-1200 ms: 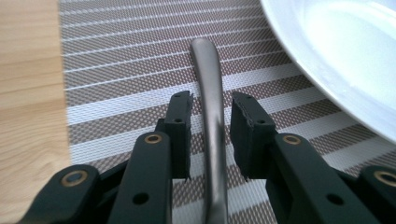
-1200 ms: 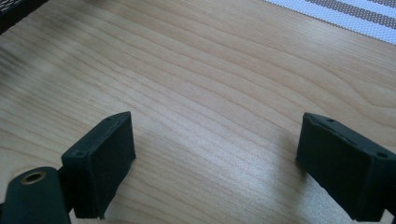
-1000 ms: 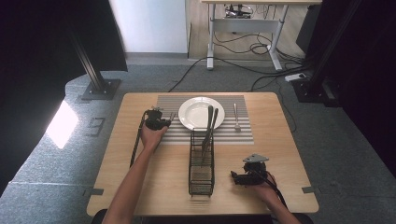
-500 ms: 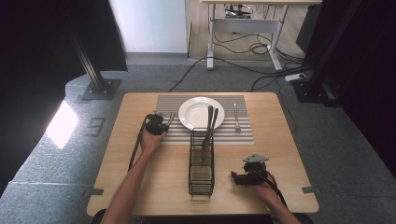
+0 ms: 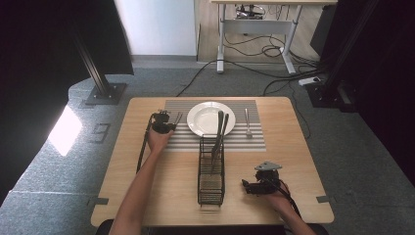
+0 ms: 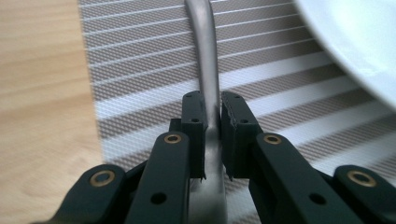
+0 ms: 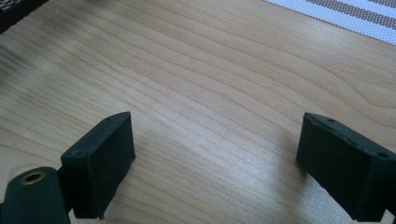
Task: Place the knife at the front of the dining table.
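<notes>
My left gripper (image 5: pixel 162 122) rests at the left edge of the striped placemat (image 5: pixel 244 142), just left of the white plate (image 5: pixel 205 117). In the left gripper view the left gripper (image 6: pixel 212 100) is shut on the handle of a metal utensil (image 6: pixel 205 46) that lies along the placemat (image 6: pixel 140 70), with the plate's rim (image 6: pixel 355 42) at the right. My right gripper (image 5: pixel 250 186) sits on the wood near the front right, beside the black wire rack (image 5: pixel 211 171). Seen in its own view, the right gripper (image 7: pixel 219 140) is open over the bare tabletop (image 7: pixel 210 70).
Two dark utensils (image 5: pixel 220 129) stand in the rack's far end and lean over the plate. A fork (image 5: pixel 247 122) lies on the placemat right of the plate. A placemat corner (image 7: pixel 355 11) lies ahead of the right gripper. Table edges run close behind both hands.
</notes>
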